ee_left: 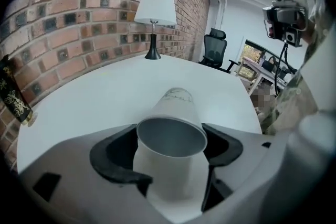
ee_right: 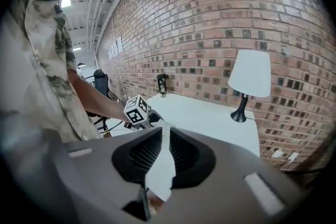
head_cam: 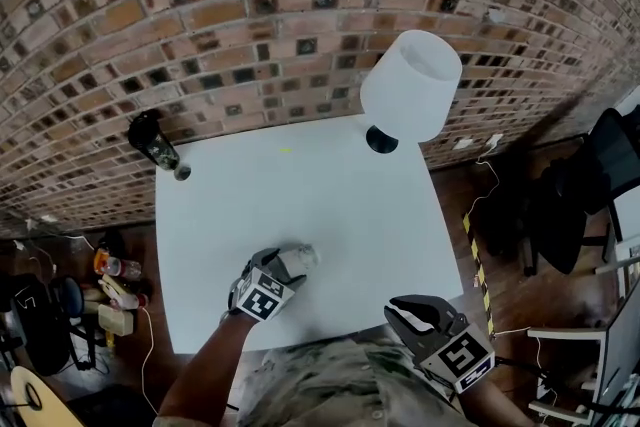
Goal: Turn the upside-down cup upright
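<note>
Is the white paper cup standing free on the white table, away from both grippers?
No: the white paper cup lies tilted between the jaws of the left gripper, its open mouth facing that gripper's camera.

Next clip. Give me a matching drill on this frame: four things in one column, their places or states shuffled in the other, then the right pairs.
Things
1. cup
2. lamp
3. dark bottle
4. right gripper

Places or states
A. at the far left corner of the table
B. fingers together, nothing between them
C. between the fingers of the left gripper, mouth towards its camera
D. at the far right corner of the table

Pairs: 1-C, 2-D, 3-A, 4-B
</note>
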